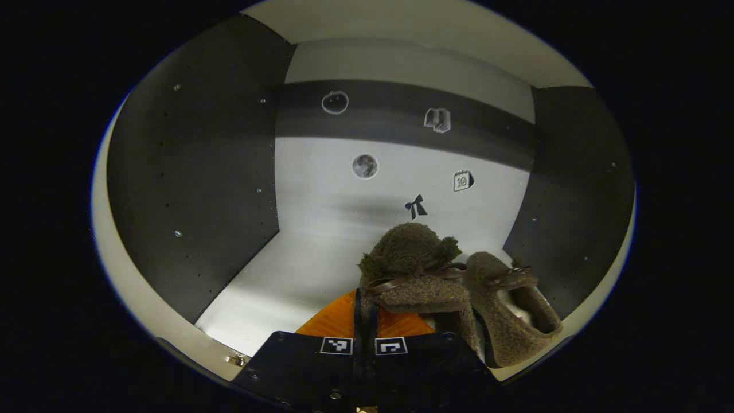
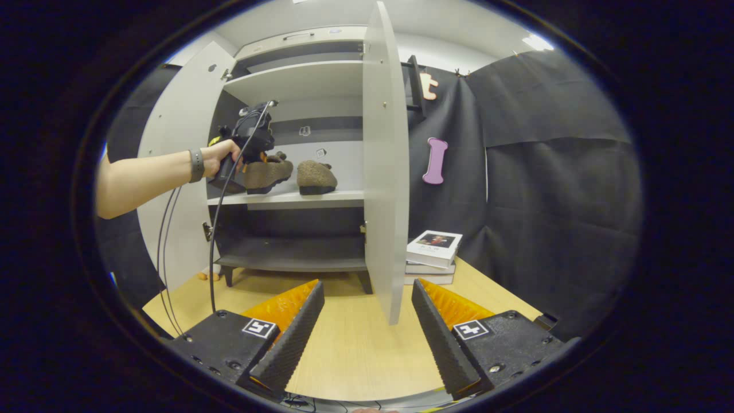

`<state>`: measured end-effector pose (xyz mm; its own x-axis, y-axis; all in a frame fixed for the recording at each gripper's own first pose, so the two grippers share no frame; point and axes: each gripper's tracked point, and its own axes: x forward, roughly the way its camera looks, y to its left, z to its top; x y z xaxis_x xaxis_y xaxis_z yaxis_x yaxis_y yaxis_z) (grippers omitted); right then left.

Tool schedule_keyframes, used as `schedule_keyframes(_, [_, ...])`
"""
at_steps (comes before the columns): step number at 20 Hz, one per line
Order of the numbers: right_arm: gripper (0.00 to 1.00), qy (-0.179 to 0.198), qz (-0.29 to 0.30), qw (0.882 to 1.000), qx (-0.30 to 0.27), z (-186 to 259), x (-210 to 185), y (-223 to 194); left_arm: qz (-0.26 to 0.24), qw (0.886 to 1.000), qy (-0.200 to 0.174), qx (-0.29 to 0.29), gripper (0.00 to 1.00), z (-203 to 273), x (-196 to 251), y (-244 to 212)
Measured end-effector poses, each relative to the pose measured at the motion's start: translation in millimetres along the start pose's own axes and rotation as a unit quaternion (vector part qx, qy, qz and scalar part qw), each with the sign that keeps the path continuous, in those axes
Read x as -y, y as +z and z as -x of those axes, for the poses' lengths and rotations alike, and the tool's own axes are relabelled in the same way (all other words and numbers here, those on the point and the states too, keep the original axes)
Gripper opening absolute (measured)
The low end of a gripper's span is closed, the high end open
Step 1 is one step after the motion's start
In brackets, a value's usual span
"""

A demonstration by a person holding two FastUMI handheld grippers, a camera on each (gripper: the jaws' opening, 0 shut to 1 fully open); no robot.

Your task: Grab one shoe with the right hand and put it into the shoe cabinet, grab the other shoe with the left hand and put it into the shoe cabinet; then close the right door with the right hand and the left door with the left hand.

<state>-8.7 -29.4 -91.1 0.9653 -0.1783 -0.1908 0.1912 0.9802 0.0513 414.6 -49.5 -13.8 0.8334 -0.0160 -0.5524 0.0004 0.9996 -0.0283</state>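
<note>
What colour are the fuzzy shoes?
Brown. The shoes show best in the left gripper view, on the cabinet shelf.

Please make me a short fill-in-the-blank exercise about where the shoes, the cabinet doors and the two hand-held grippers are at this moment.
1. Both cabinet doors are ____.
2. The right hand-held gripper holds nothing; its fingers are ____.
3. The left hand-held gripper is shut on the ____ of the second shoe.
4. The first shoe rests on the ____ shelf.

Missing words: open; open; heel; middle
</note>
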Motion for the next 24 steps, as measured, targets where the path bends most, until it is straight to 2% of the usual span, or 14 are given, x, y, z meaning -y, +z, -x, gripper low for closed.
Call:
schedule_keyframes(1, [0.97, -0.005, -0.004, 1.000, -0.003, -2.1, 3.8, -1.5, 0.000, 1.000, 0.007, -0.020, 0.00, -3.4, -3.3, -7.0])
schedule_keyframes(6, [0.97, -0.016, -0.013, 1.000, -0.016, -10.9, 13.7, -8.7, -0.007, 0.999, 0.014, -0.040, 0.03, -15.7, -3.1, -10.8])
schedule_keyframes(10, [0.97, -0.013, -0.010, 1.000, -0.015, -13.8, 12.3, -6.9, -0.014, 0.998, 0.040, -0.045, 0.22, -15.1, -14.2, -12.1])
schedule_keyframes(11, [0.97, -0.012, -0.008, 1.000, -0.014, -14.5, 12.2, -7.1, -0.015, 0.998, 0.043, -0.045, 0.31, -12.5, -15.2, -12.4])
schedule_keyframes(12, [0.97, -0.011, -0.007, 1.000, -0.013, -15.1, 11.7, -6.3, -0.015, 0.998, 0.043, -0.047, 0.33, -11.2, -16.6, -12.6])
schedule_keyframes(13, [0.97, -0.009, -0.007, 1.000, -0.014, -15.8, 11.8, -7.1, -0.013, 0.998, 0.040, -0.046, 0.40, -10.1, -16.9, -11.3])
schedule_keyframes(15, [0.97, -0.007, -0.007, 1.000, -0.016, -15.7, 11.6, -8.4, -0.015, 0.999, 0.030, -0.043, 0.45, -1.3, -15.5, -9.6])
schedule_keyframes(16, [0.97, -0.006, -0.006, 1.000, -0.016, -16.6, 11.6, -8.5, -0.020, 0.999, 0.029, -0.035, 0.46, 1.6, -17.6, -5.3])
schedule_keyframes(19, [0.97, -0.002, -0.004, 1.000, -0.016, -16.9, 9.0, -7.9, -0.037, 0.999, 0.036, -0.017, 0.75, 17.7, -25.1, 1.4])
schedule_keyframes(21, [0.97, 0.000, -0.002, 1.000, -0.016, -16.8, 7.5, -7.8, -0.047, 0.998, 0.028, 0.009, 0.86, 31.6, -24.2, 9.4])
schedule_keyframes(22, [0.97, 0.001, -0.002, 1.000, -0.016, -16.3, 6.0, -8.3, -0.051, 0.998, 0.017, 0.022, 0.88, 41.3, -20.2, 13.6])
schedule_keyframes(23, [0.97, 0.003, -0.003, 1.000, -0.016, -15.7, 4.9, -8.5, -0.053, 0.998, 0.008, 0.037, 0.95, 53.9, -17.1, 18.7])
schedule_keyframes(24, [0.97, 0.005, -0.002, 1.000, -0.017, -14.9, 4.0, -8.7, -0.053, 0.997, 0.001, 0.059, 0.96, 68.3, -15.0, 25.3])
